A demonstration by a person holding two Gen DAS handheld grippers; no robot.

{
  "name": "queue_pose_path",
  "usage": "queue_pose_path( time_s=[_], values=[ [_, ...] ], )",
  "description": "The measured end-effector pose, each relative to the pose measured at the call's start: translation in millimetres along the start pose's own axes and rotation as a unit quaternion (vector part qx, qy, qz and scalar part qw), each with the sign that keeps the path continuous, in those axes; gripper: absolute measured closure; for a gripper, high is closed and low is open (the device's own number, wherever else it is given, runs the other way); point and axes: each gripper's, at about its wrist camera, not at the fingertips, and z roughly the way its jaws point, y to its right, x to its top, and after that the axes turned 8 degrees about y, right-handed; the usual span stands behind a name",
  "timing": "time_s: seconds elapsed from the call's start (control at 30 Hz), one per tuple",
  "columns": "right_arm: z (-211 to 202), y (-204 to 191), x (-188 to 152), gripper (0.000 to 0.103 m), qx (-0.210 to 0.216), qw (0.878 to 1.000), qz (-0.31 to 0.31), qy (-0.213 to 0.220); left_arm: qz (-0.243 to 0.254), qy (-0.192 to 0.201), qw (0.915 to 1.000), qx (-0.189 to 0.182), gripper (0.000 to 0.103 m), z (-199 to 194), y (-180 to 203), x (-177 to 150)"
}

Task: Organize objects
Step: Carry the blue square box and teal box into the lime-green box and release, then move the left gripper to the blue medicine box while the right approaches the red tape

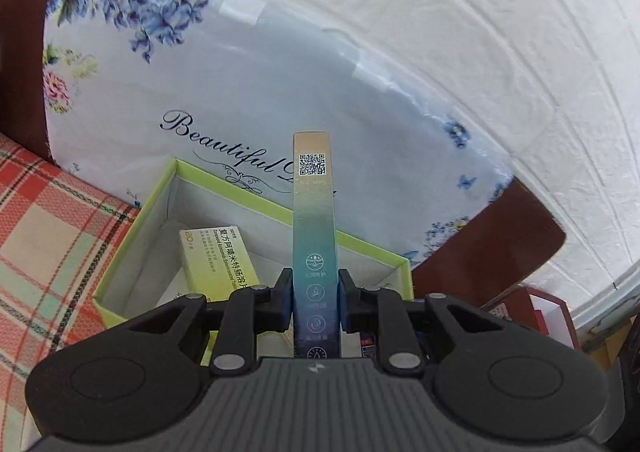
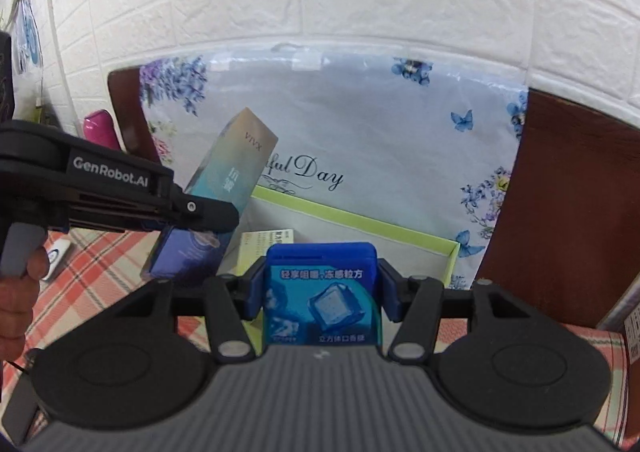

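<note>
You had the tall gradient carton (image 1: 314, 236) pinched narrow-side between the left gripper (image 1: 314, 302) fingers, its long axis running straight out along them toward twelve o'clock, QR end up. From the right wrist view that same carton (image 2: 224, 188) leaned toward one o'clock, above the plaid cloth (image 2: 100, 264) and just short of the box's near-left edge. The green-rimmed box (image 1: 256, 200) sat open below and beyond it, and a yellow medicine carton (image 1: 218, 264) already lay on the floor of the box at ten o'clock from your left fingertips. So the drop looked to turn on this: the box lay forward and down from the left fingers, and the left hand seemed the nearer one.

Your right gripper (image 2: 320, 284) was clamped on the flat blue gum pack (image 2: 322, 292), face up, with the box (image 2: 360, 226) rim past it at twelve o'clock.

The floral bedding bag (image 2: 360, 140) stood behind the box against the white brick wall (image 2: 340, 0). The gripper bodies hid the near wall of the box and the lower ends of both held items, so you couldn't judge clearance there.
</note>
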Motion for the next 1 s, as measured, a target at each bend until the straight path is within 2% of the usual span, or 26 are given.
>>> queue_pose_path(
  time_s=[0.13,0.2,0.23,0.27,0.3,0.33,0.43,0.47,0.63,0.83,1.0],
  values=[
    [33,5,-4,0.048,0.003,1.0,-0.006,-0.012,0.001,-0.008,0.9999,0.011,0.081,23,-7,-2],
    [46,5,-7,0.048,0.004,1.0,-0.011,-0.016,0.006,0.003,0.9999,0.016,0.081,30,-11,-2],
    [52,5,-9,0.048,0.006,1.0,-0.014,-0.017,0.01,0.016,0.9995,0.024,0.071,32,-12,-3],
    [58,5,-12,0.043,0.01,1.0,-0.018,-0.017,0.017,0.019,0.9991,0.035,0.039,33,-12,-3],
    [64,5,-15,0.033,0.013,0.999,-0.023,-0.023,0.026,0.016,0.9982,0.051,0.025,33,-12,-3],
    [68,4,-18,0.017,0.011,0.999,-0.029,-0.034,0.032,0.022,0.9974,0.061,0.021,31,-13,-4],
    [60,1,-26,0.011,-0.002,0.999,-0.036,-0.023,0.033,0.039,0.9976,0.046,0.021,12,-22,-9],
    [54,0,-29,0.008,-0.005,0.999,-0.033,-0.022,0.028,0.039,0.9976,0.05,0.021,6,-25,-12],
    [16,0,-48,0.005,-0.018,0.999,0.007,-0.026,0.011,0.026,0.9974,0.066,0.021,-28,-38,-32],
    [-36,-8,-74,0.0,-0.028,0.997,0.049,-0.06,0.025,-0.038,0.9932,0.107,0.021,-60,-37,-63],
    [-76,-16,-104,0.0,-0.029,0.993,0.068,-0.096,0.062,-0.105,0.9819,0.145,0.021,-81,-37,-93]
  ],
)
